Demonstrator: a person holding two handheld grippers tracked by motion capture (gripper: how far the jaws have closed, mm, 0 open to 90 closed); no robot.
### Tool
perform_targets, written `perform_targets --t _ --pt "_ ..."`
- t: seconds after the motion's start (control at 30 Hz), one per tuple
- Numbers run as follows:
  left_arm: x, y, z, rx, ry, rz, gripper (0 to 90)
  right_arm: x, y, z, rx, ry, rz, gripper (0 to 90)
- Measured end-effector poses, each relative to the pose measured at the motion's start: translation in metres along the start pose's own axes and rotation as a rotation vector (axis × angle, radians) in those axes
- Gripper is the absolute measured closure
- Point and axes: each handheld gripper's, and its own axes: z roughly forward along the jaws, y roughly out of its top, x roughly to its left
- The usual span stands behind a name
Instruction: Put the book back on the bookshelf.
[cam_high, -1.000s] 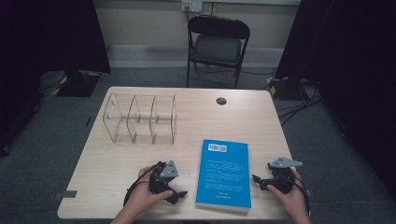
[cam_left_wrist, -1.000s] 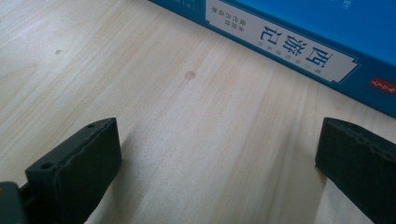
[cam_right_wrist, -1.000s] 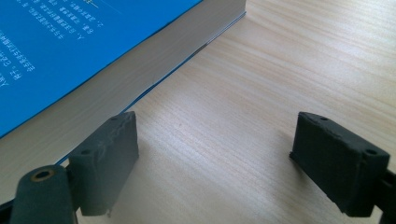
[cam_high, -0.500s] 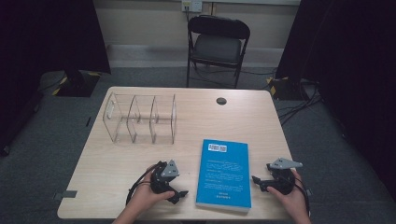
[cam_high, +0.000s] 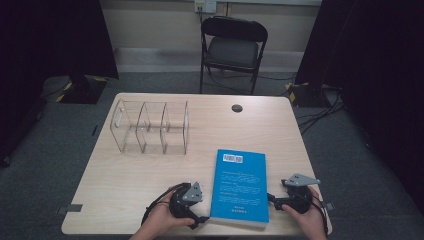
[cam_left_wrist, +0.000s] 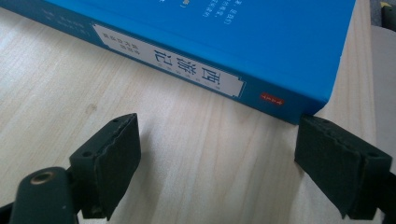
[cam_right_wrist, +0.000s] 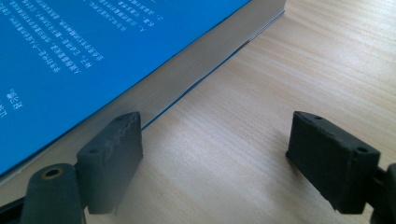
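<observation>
L gripper (cam_high: 199, 220), jaws spread w/ nothing between but just been closing a bit, sits at spine of blue book (cam_high: 240, 186) lying flat near front edge of bench (cam_high: 150, 175), R gripper (cam_high: 272, 199) spread too, just beside book's page edge.

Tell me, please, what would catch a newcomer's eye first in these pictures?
The blue book lies flat at the table's near edge, bright against the pale wood. The left gripper sits by its spine and the right gripper by its page edge, both with jaws apart and gripping nothing; the left jaws have just been closing a little. Farther back on the left stands a clear divider rack.
</observation>
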Motion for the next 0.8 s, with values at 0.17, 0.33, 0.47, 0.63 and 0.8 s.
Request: perform_targets --t 0.17,0.33,0.47,0.63,0.8 --pt "-0.001 0.0 0.003 -0.015 0.015 -0.039 10.4 0.0 0.001 0.0 0.007 -0.002 0.008 15.4" --pt "-0.003 0.0 0.001 -0.013 0.007 -0.033 12.0 0.0 0.001 0.002 0.0 -0.008 0.008 15.6" --pt "-0.008 -0.001 0.001 -0.031 0.024 -0.055 14.7 0.0 0.001 0.002 0.0 -0.007 0.009 15.9" --pt "-0.01 0.0 -0.001 0.009 0.013 -0.029 14.9 0.001 0.001 0.001 0.001 -0.011 0.01 16.0" --pt "-0.02 0.002 0.002 -0.008 -0.004 -0.009 14.9 0.0 0.001 0.001 -0.001 -0.011 0.008 15.9"
